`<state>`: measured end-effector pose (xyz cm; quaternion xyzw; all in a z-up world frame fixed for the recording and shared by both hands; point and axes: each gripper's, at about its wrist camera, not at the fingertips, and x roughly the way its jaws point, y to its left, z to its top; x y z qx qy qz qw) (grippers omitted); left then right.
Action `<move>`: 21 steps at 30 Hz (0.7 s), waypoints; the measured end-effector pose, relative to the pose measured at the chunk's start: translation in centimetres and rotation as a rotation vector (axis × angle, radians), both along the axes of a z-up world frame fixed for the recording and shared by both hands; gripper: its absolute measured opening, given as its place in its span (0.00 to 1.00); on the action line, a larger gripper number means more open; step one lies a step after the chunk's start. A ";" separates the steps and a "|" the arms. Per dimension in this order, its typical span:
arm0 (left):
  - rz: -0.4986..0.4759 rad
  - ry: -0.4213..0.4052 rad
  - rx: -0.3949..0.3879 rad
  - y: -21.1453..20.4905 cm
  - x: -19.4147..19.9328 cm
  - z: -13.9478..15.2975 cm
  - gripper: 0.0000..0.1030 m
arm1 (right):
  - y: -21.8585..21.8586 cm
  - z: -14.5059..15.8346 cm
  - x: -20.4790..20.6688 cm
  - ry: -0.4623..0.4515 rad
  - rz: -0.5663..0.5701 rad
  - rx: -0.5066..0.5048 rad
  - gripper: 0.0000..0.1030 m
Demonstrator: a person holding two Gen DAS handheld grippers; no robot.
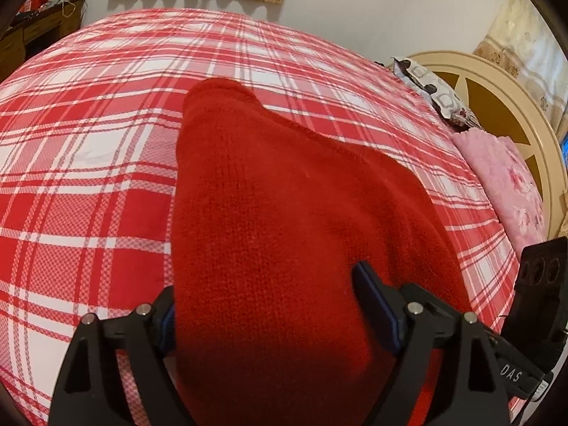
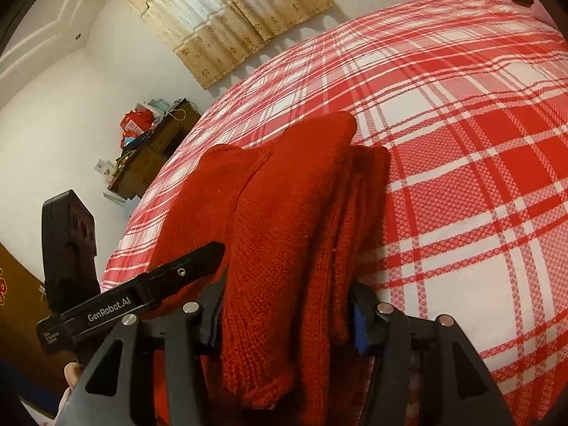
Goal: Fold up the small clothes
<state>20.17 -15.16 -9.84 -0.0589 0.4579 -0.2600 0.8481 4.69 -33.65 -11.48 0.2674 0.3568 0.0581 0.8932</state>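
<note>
A red knit garment (image 1: 284,213) lies on a bed with a red and white plaid sheet (image 1: 88,159). In the left wrist view it runs between the fingers of my left gripper (image 1: 269,316), which are closed against its near edge. In the right wrist view the same garment (image 2: 284,220) shows folded in thick layers, bunched between the fingers of my right gripper (image 2: 287,319), which clamp it. My left gripper (image 2: 198,262) shows at the lower left of the right wrist view, its finger lying on the knit.
A cream headboard (image 1: 507,113), a pink blanket (image 1: 504,177) and a patterned pillow (image 1: 433,88) lie at the right of the bed. A dark wooden cabinet (image 2: 152,156) with clutter stands by the wall. Curtains (image 2: 230,17) hang behind. The plaid sheet (image 2: 461,177) spreads to the right.
</note>
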 end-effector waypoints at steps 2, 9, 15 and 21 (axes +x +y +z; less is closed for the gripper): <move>-0.001 -0.012 -0.004 0.1 -0.2 0.0 0.78 | 0.2 0.1 -0.1 -0.002 0.002 -0.007 0.47; 0.004 -0.028 -0.023 0.7 -0.4 0.7 0.51 | 1.4 1.0 -0.4 -0.019 -0.019 -0.111 0.42; 0.015 -0.054 0.031 0.6 -1.1 1.9 0.43 | 3.0 2.3 -1.4 -0.022 -0.074 -0.187 0.40; 0.004 -0.100 0.096 0.6 -2.0 2.9 0.40 | 5.1 3.6 -2.7 -0.030 -0.094 -0.192 0.40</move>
